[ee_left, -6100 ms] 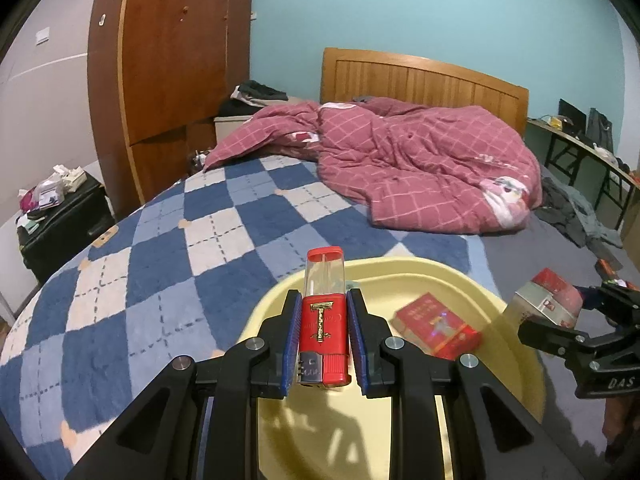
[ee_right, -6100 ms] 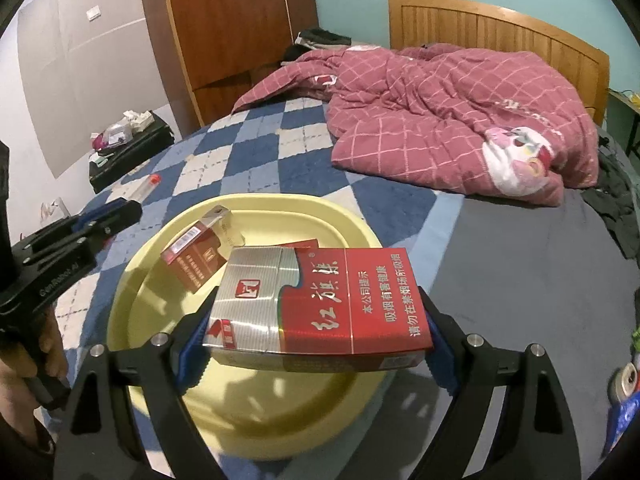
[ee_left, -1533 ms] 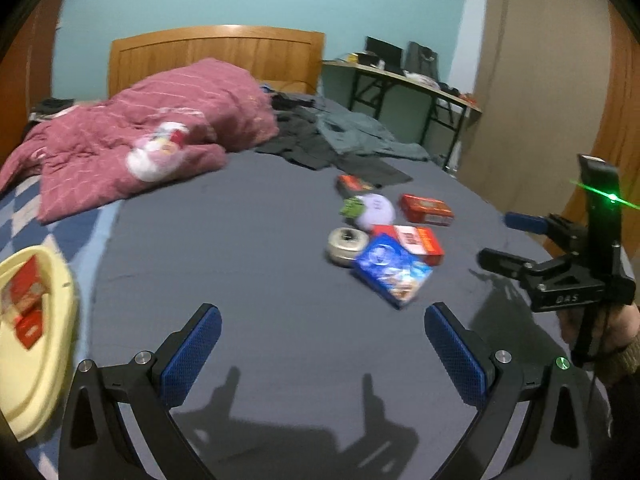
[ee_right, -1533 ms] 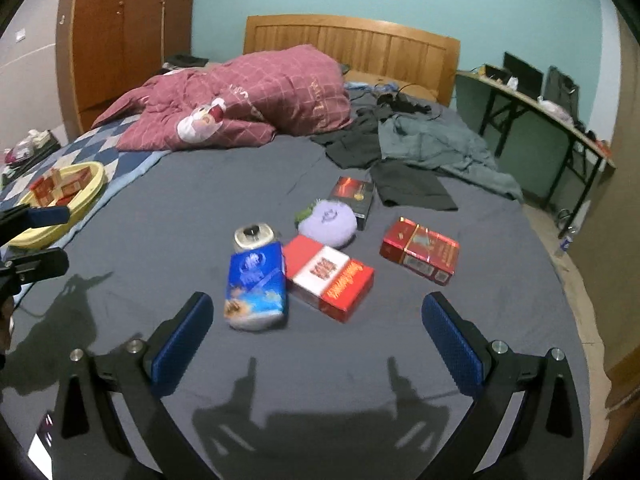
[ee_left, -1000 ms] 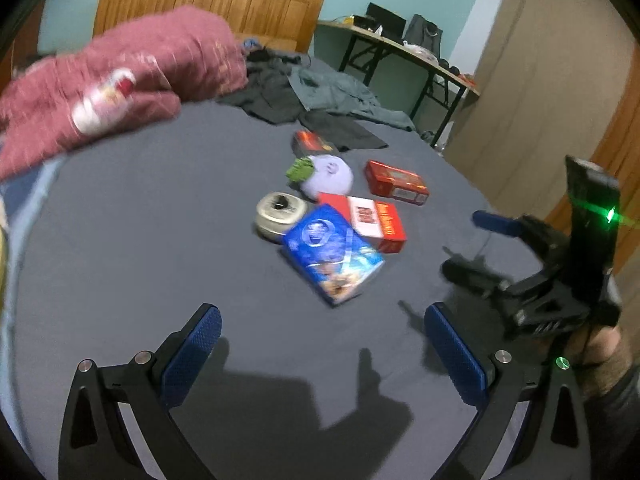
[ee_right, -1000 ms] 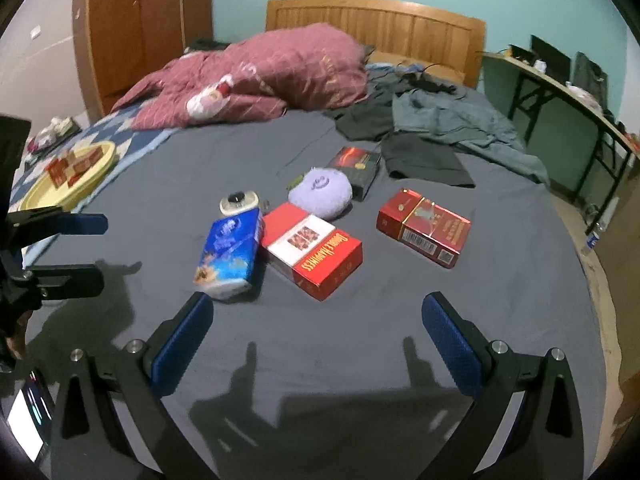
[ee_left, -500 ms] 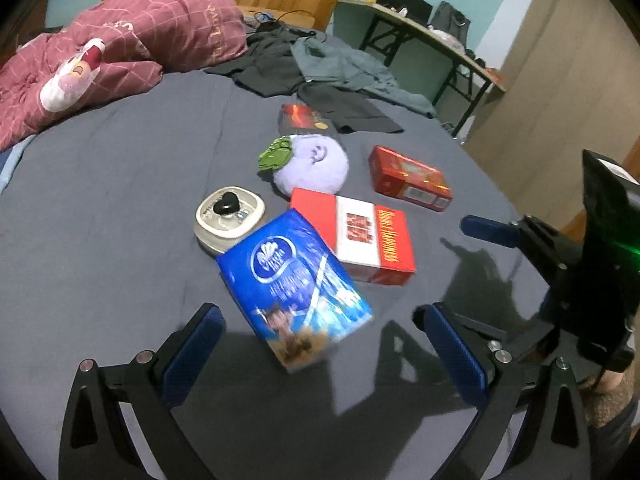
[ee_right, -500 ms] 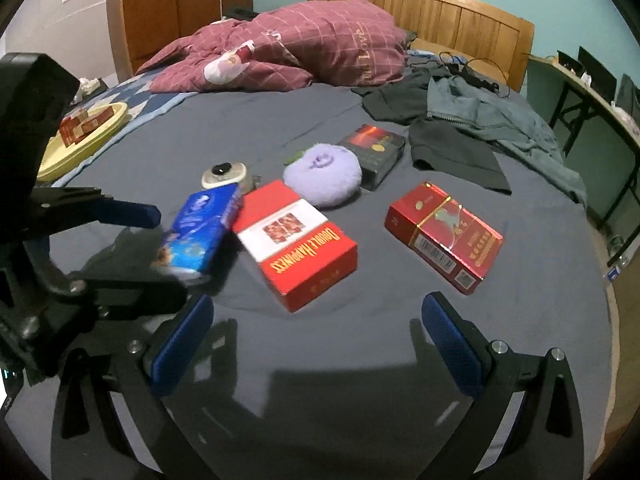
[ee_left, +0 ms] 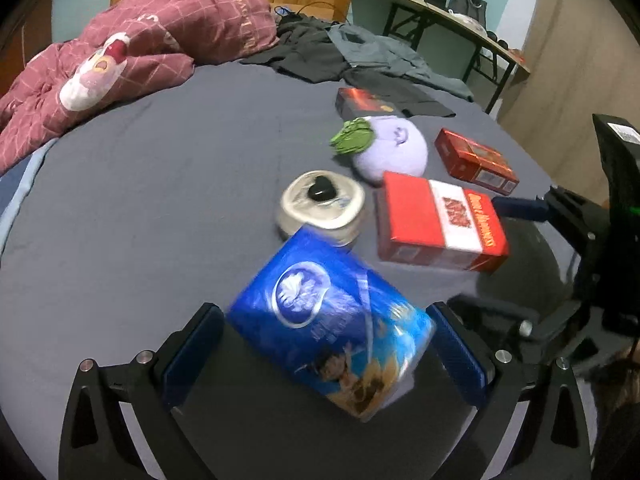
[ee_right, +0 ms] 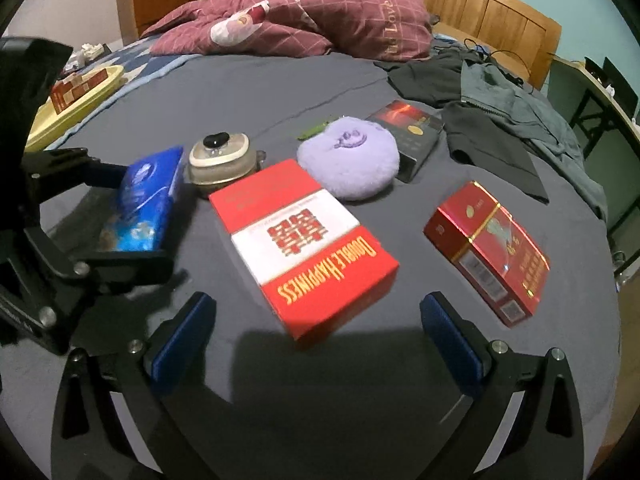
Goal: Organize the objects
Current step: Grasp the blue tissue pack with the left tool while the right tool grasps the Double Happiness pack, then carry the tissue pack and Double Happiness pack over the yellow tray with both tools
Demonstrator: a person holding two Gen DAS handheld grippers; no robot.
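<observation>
- Currently the left gripper (ee_left: 326, 354) is straddling the glossy blue soft tissue packet (ee_left: 332, 336) lying on the dark grey bedsheet (ee_left: 160, 200); jaws spread wide, not yet pinching.
- Packet's long axis is running diagonally, far end pointing toward the round cream tin with a black knob (ee_left: 322, 204), which it is touching or nearly so.
- Risk, judged: pads closing across corners could be twisting the slippery packet or nudging the tin.
- Right gripper (ee_right: 316, 340) is hovering unclosed before the red-and-white cardboard cigarette carton (ee_right: 302, 240).

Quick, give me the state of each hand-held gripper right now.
Left hand-held gripper: open, straddling the blue tissue pack, not clamped.
Right hand-held gripper: open, holding nothing.
</observation>
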